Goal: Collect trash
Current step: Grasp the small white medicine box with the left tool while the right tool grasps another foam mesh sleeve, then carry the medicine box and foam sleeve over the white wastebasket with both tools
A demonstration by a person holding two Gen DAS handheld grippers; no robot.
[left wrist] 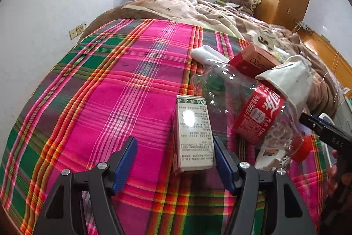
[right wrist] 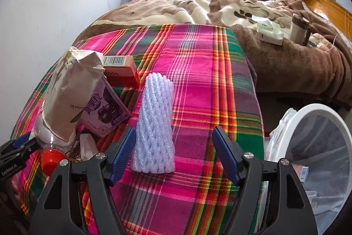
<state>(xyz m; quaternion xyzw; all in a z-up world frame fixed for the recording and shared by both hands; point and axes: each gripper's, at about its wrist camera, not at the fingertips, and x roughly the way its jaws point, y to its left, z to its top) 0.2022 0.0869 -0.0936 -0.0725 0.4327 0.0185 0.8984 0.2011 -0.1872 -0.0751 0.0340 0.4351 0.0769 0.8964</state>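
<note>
- Plaid blanket (left wrist: 92, 89): pink, green and orange cloth covering the near end of the bed; all the trash lies on it.
- Left gripper (left wrist: 175, 160): jaws open over the blanket. Its blue pads (left wrist: 124, 163) do not press on anything; the right-hand pad stands just beside the white carton, and whether it touches cannot be told.
- White carton (left wrist: 193, 133): small box with green trim and printed text, lying between the left gripper's jaws, nearer the right-hand one.
- Plastic bottle (left wrist: 248, 109): clear, red label, red cap (left wrist: 301, 148); lying tilted just right of the carton, cap toward the camera.
- Paper bag (right wrist: 66, 94): crumpled, white, resting over the bottle's upper end.
- Red box (right wrist: 123, 71): behind the bag, barcode side up.
- Purple carton (right wrist: 105, 111): drink box leaning beside the paper bag.
- Foam sleeve (right wrist: 155, 124): white netted tube lying on the blanket, its near end between the right gripper's jaws.
- Right gripper (right wrist: 173, 156): jaws open; the left-hand pad is just beside the sleeve, the right-hand pad well apart from it.
- Bin (right wrist: 286, 129): white rim, plastic liner, beside the bed at far right; a small box (right wrist: 300, 172) lies inside.
</note>
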